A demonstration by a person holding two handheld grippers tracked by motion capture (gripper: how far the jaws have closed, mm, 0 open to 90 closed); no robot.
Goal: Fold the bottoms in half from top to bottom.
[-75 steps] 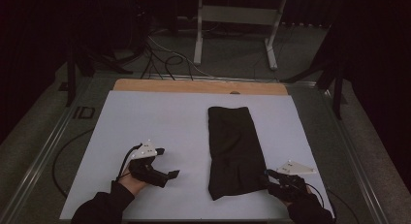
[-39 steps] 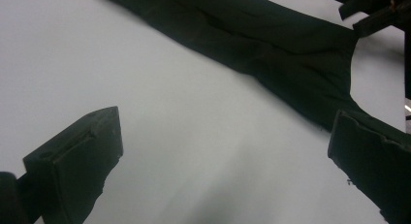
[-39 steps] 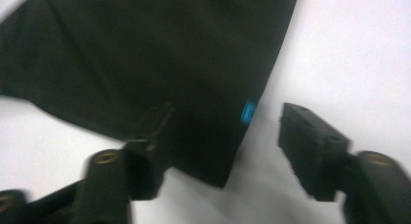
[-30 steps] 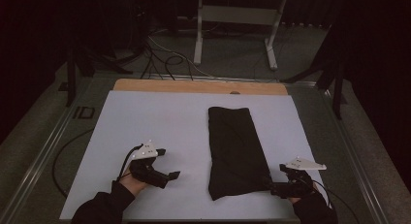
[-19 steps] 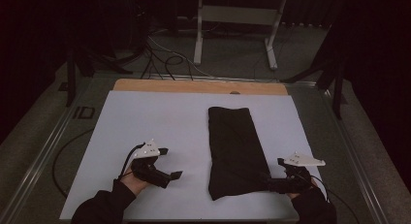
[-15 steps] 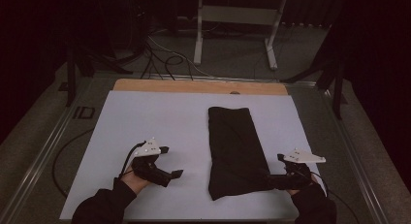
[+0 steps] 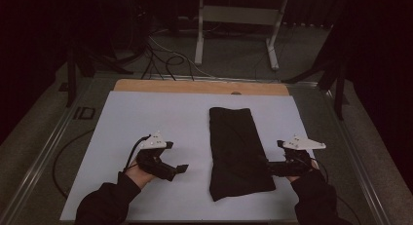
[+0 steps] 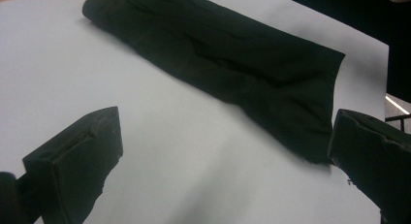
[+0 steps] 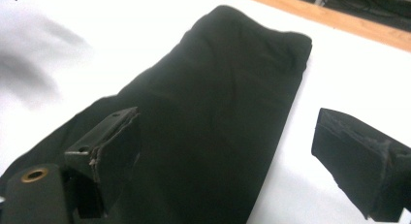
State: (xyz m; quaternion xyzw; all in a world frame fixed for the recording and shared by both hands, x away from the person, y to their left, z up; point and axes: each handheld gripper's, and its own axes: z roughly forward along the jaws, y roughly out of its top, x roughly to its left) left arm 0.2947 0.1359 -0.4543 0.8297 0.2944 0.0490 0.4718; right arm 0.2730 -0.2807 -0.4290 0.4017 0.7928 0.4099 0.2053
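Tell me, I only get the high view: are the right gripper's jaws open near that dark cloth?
Observer: Yes. In the right gripper view the right gripper has its jaws wide apart, one over the black cloth, one over the white table.
Operator: And the left one?
Observer: The left gripper is open too, above bare table.
Operator: Is the cloth flat?
Observer: Close up, it shows soft creases along its length.
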